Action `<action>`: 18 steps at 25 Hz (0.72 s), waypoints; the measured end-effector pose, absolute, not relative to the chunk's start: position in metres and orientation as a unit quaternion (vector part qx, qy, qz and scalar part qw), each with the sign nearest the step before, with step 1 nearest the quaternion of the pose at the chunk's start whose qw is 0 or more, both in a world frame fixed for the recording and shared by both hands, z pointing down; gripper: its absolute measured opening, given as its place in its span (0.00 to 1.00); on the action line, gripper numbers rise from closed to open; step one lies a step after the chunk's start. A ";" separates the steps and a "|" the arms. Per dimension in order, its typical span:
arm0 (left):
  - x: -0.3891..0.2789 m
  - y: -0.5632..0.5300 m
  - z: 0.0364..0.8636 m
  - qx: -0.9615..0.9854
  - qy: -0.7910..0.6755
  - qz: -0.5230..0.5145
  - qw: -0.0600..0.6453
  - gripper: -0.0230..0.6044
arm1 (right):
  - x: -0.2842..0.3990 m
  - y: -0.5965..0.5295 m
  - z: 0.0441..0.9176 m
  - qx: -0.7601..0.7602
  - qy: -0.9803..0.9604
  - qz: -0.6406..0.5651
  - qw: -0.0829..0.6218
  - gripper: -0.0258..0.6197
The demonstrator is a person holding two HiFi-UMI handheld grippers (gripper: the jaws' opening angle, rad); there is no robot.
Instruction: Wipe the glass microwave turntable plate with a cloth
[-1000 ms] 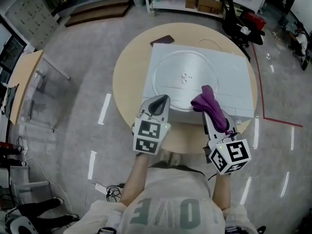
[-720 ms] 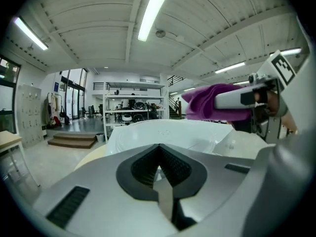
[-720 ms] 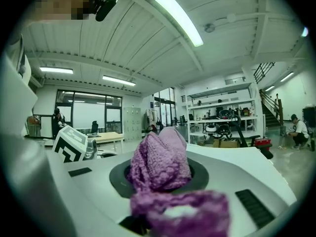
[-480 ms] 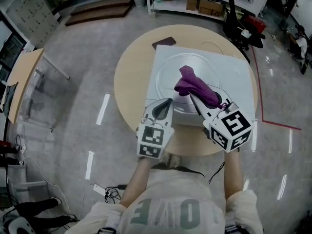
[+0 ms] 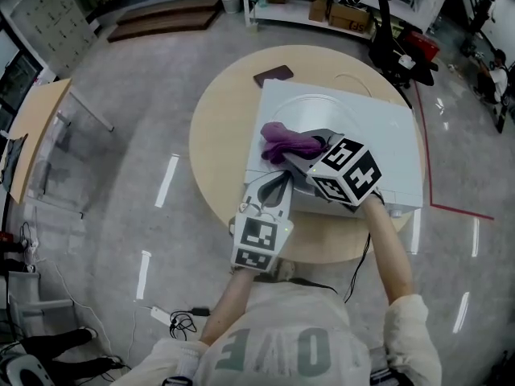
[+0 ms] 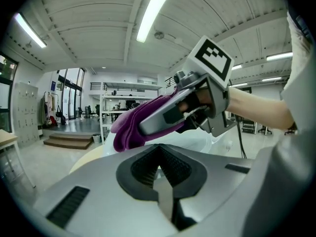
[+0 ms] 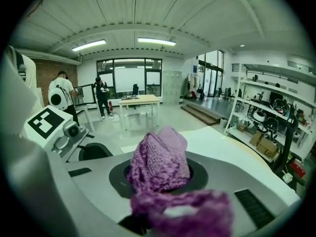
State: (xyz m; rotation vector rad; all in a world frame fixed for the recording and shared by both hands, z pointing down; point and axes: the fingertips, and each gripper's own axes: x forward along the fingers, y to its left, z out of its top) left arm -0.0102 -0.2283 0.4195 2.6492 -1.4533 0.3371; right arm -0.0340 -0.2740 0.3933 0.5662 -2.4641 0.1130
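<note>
Swept leftward across the clear round glass plate (image 5: 339, 117) with a nubbly purple knit cloth (image 5: 283, 141) pinched in the right gripper (image 5: 296, 156). Lies flat atop a white boxy microwave (image 5: 394, 159) on a round wooden tabletop (image 5: 219, 135). Holds the left gripper (image 5: 277, 180) pressed together, empty, by the microwave's near edge.

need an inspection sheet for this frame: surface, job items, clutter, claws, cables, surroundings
Surface: round wooden table, with a white microwave standing on it.
Job's things: glass turntable plate lies on the microwave top; purple cloth is over its left part.
Clutter: dark flat rectangle on the table behind the microwave.
Grippers: right gripper claw shut on the purple cloth; left gripper claw shut at the microwave's near edge, nothing seen in it.
Cables: floor cables.
Surroundings: shelving with boxes; red floor line.
</note>
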 end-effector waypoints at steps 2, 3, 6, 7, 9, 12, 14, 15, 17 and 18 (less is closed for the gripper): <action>-0.009 -0.228 0.419 0.871 -0.477 0.111 0.051 0.03 | -0.038 -0.277 0.402 0.208 -0.924 0.049 0.318 0.11; -0.009 -0.229 0.418 0.871 -0.476 0.111 0.052 0.03 | -0.040 -0.280 0.404 0.209 -0.922 0.052 0.321 0.11; -0.009 -0.230 0.418 0.872 -0.474 0.111 0.052 0.04 | -0.041 -0.293 0.405 0.223 -0.919 0.060 0.320 0.11; -0.009 -0.230 0.417 0.872 -0.474 0.111 0.052 0.03 | -0.041 -0.299 0.404 0.230 -0.917 0.059 0.320 0.11; -0.010 -0.230 0.417 0.872 -0.474 0.110 0.052 0.03 | -0.041 -0.311 0.403 0.245 -0.913 0.057 0.320 0.11; -0.010 -0.230 0.416 0.872 -0.476 0.107 0.053 0.04 | -0.037 -0.332 0.401 0.271 -0.908 0.066 0.312 0.11; -0.011 -0.229 0.417 0.870 -0.478 0.107 0.056 0.03 | -0.033 -0.343 0.401 0.288 -0.905 0.076 0.305 0.11; -0.011 -0.228 0.418 0.869 -0.479 0.108 0.058 0.04 | -0.030 -0.346 0.401 0.296 -0.903 0.082 0.302 0.11; -0.011 -0.227 0.418 0.868 -0.482 0.110 0.058 0.03 | -0.022 -0.354 0.401 0.314 -0.898 0.087 0.296 0.11; -0.011 -0.229 0.417 0.866 -0.484 0.110 0.055 0.03 | -0.016 -0.359 0.399 0.324 -0.895 0.085 0.294 0.11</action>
